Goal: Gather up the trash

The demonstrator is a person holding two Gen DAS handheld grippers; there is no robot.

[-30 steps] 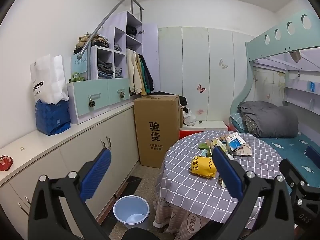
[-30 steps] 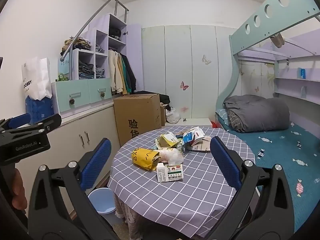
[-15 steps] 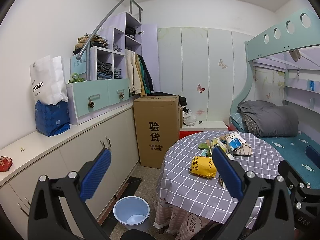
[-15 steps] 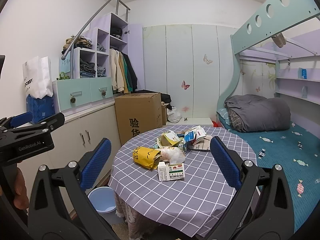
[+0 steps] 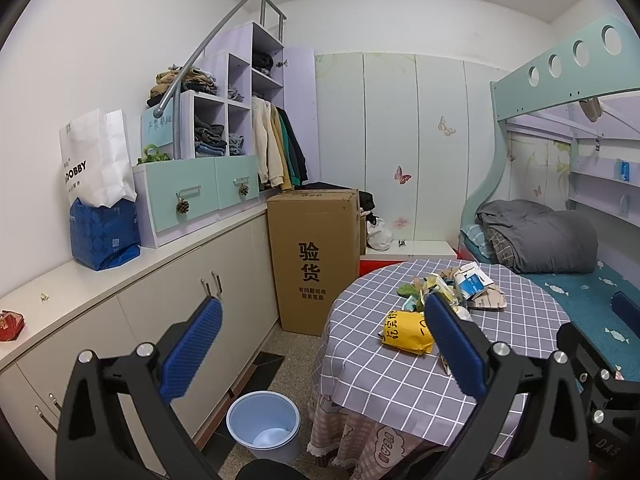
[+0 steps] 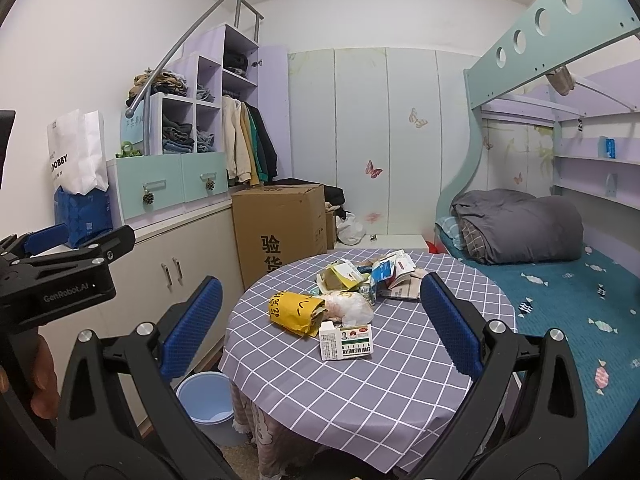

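Both your left tongs [image 5: 320,344] and right tongs [image 6: 320,324] are spread wide and hold nothing. The trash sits on the round checked counter [image 6: 360,392]: ahead of the right tongs, between their pads, lie the white carton [image 6: 346,341], the yellow bag [image 6: 296,312] touching a pale crumpled wrapper [image 6: 348,306], and a heap of torn packets [image 6: 380,276] beyond. The blue bin [image 5: 263,426] stands on the floor below and slightly left of the left tongs, just beside the counter's cloth.

Risks, as I judge them: the yellow bag and wrapper touch, so a pinch on 1 may drag the other off the edge; the carton's flat face could slip from the pads; a drop from the counter's height may miss the bin.

Compared with 1 second ago, the right tongs have drifted a little left and closer; the left view has hardly changed.
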